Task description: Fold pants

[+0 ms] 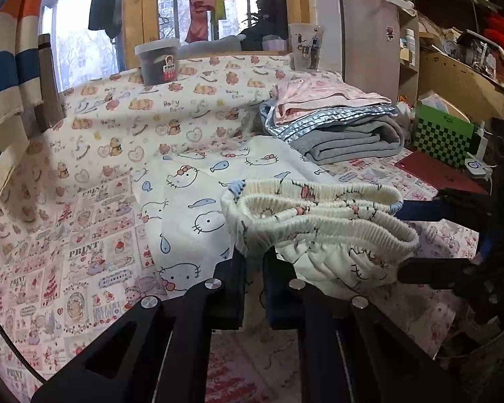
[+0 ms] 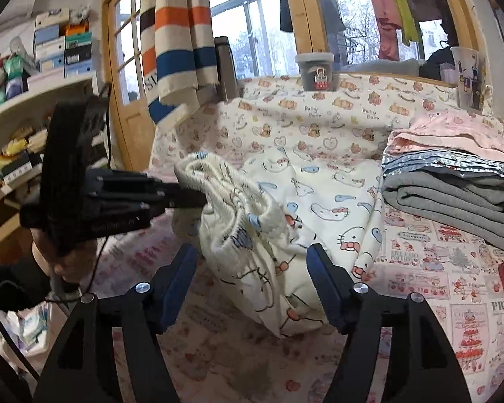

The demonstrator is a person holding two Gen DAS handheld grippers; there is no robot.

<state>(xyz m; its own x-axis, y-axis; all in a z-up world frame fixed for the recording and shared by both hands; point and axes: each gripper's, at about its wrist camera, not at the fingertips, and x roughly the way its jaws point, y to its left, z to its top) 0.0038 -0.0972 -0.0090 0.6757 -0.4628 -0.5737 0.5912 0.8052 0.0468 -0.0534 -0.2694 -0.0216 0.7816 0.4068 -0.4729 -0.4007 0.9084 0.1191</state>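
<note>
Cream pants (image 1: pixel 191 201) printed with cartoon cats and blue fish lie spread on the patterned bed sheet (image 1: pixel 84 235). Their ribbed elastic waistband (image 1: pixel 319 208) is lifted and bunched toward me. My left gripper (image 1: pixel 253 258) is shut on the waistband's left edge; the right wrist view shows it (image 2: pixel 203 198) reaching in from the left and pinching the band. My right gripper (image 2: pixel 252 265) is open, its blue-padded fingers (image 2: pixel 181 275) standing on either side of the hanging pants (image 2: pixel 252 252) without pressing them. In the left wrist view the right gripper (image 1: pixel 410 238) stands open beside the waistband's right end.
A stack of folded clothes (image 1: pixel 346 134), grey under pink, sits at the back right of the bed. A grey tub (image 1: pixel 158 60) and a printed cup (image 1: pixel 305 47) stand on the sill. A green checkered box (image 1: pixel 443 134) and cluttered shelves (image 2: pixel 33 100) flank the bed. A striped towel (image 2: pixel 178 33) hangs overhead.
</note>
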